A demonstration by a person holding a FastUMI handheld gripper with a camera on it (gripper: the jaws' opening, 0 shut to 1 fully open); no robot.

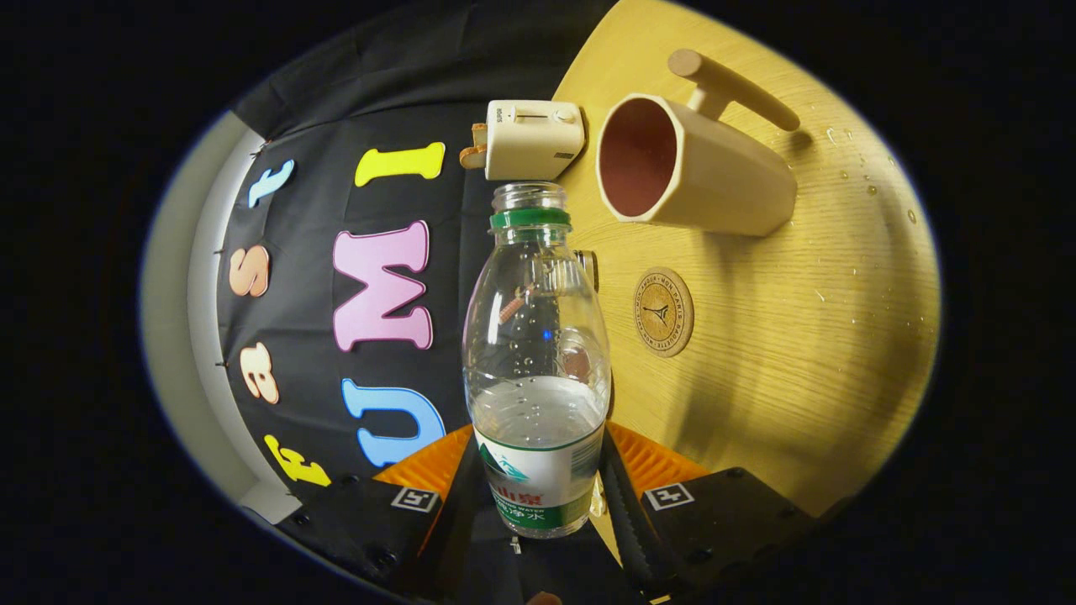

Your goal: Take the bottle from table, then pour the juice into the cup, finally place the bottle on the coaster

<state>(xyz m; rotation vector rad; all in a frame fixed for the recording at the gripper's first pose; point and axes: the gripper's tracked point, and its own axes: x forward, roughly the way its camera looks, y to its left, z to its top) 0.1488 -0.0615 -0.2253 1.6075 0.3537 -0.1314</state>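
In the gripper view the scene is rolled hard to one side, so the bench stands like a wall to the right. The tool is clenched on the lower body of the bottle, one finger pressing each side at the label band, so the bottle is lifted between the fingers and not resting on the bench. Its cap is off and its neck points away from the tool. Clear liquid fills roughly the lower third, with bubbles clinging above it.

Beyond and right of the neck is the cup, its mouth turned toward the bottle, a long handle on its far side. The round coaster lies on the bench just right of the bottle's shoulder, nearer than the cup. A small white toaster sits past the neck. Droplets dot the bench at far right.

Thin clear plastic like this probably dents under pressure and is light, its weight low. The low hold looks sound, though a wet wall may slip.
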